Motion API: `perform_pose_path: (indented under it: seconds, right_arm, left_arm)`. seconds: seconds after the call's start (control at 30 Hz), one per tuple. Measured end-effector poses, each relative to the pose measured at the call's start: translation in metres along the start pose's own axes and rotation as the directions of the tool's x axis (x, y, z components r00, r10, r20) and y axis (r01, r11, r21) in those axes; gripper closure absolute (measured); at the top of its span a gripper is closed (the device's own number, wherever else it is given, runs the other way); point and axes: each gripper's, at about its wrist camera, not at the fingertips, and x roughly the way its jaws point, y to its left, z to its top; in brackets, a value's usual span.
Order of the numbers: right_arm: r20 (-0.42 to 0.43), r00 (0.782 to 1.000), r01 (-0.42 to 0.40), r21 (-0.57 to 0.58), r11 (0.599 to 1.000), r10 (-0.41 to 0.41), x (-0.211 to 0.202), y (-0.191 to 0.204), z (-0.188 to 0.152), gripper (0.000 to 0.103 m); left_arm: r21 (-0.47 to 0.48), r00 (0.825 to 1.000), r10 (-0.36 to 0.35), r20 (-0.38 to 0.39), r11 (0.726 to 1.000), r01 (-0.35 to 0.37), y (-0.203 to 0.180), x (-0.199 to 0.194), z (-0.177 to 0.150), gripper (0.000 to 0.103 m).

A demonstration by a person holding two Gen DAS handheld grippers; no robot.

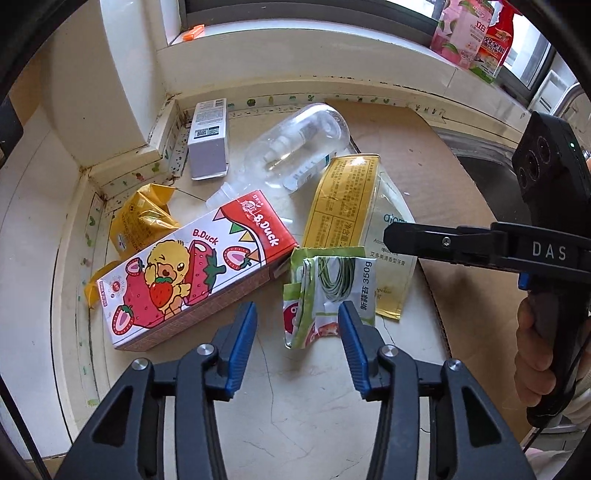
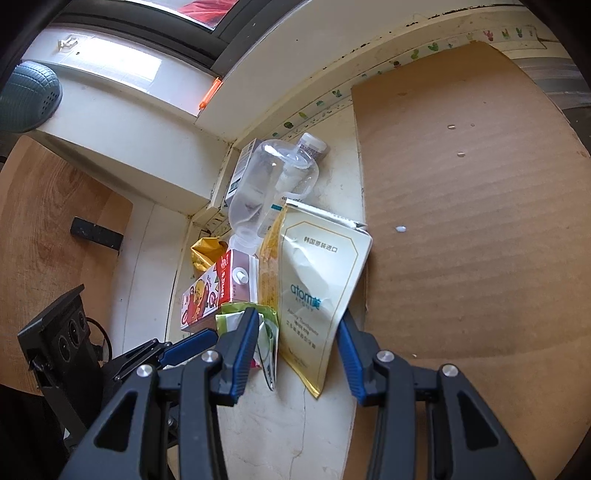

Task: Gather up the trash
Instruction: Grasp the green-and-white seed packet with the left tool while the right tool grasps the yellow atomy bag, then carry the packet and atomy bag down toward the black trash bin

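Trash lies on a cream counter [image 1: 303, 398]: a strawberry B.Duck carton [image 1: 192, 273], a clear plastic bottle [image 1: 295, 147], a crumpled green-white wrapper [image 1: 325, 291], a white-gold Atomy pouch [image 1: 354, 225], a yellow wrapper [image 1: 144, 218] and a small white box [image 1: 208, 138]. My left gripper [image 1: 297, 321] is open, its jaws on either side of the green wrapper's near end. My right gripper [image 2: 299, 332] is open around the near end of the Atomy pouch [image 2: 317, 291], the green wrapper [image 2: 266, 332] by its left finger. It shows side-on in the left wrist view [image 1: 391, 236].
A brown cardboard sheet [image 2: 461, 221] covers the counter to the right. A sink [image 1: 480, 162] lies beyond it. A window sill [image 1: 332, 48] holds pink and red packages [image 1: 469, 33]. A white wall column [image 1: 85, 92] stands at the left. A grey-blue basket [image 2: 26, 96] sits far left.
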Motion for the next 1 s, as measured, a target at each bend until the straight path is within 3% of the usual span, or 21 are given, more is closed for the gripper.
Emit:
perform_pose_path:
  seconds: [0.23, 0.37, 0.43, 0.6, 0.73, 1.0]
  right_arm:
    - [-0.004, 1.000, -0.011, -0.001, 1.000, 0.011, 0.003, -0.002, 0.001, 0.060]
    - [-0.001, 1.000, -0.008, -0.013, 1.000, 0.008, 0.006, -0.001, 0.000, 0.064]
    - [0.004, 1.000, 0.005, -0.034, 0.999, -0.005, 0.007, 0.002, 0.000, 0.088]
    - [0.030, 1.000, 0.007, -0.073, 0.997, -0.005, 0.001, 0.011, -0.003, 0.092]
    - [0.061, 0.998, 0.011, -0.110, 0.994, -0.004, -0.015, 0.028, -0.010, 0.099]
    - [0.131, 0.987, 0.114, -0.197, 0.974, -0.089, -0.071, 0.056, -0.057, 0.101]
  left_arm:
    - [-0.015, 0.999, -0.039, -0.036, 0.999, 0.039, 0.002, 0.020, 0.004, 0.060]
    - [-0.009, 0.999, -0.044, -0.030, 0.999, 0.044, -0.002, 0.021, 0.003, 0.090]
    - [-0.008, 0.999, -0.025, -0.019, 1.000, 0.025, -0.007, 0.020, 0.003, 0.091]
    - [-0.009, 1.000, 0.018, 0.021, 1.000, -0.017, -0.019, 0.003, -0.001, 0.094]
    - [-0.065, 0.998, 0.039, 0.058, 0.997, -0.035, -0.021, -0.023, -0.010, 0.095]
    - [-0.128, 0.990, 0.100, 0.097, 0.988, -0.087, -0.025, -0.097, -0.050, 0.095]
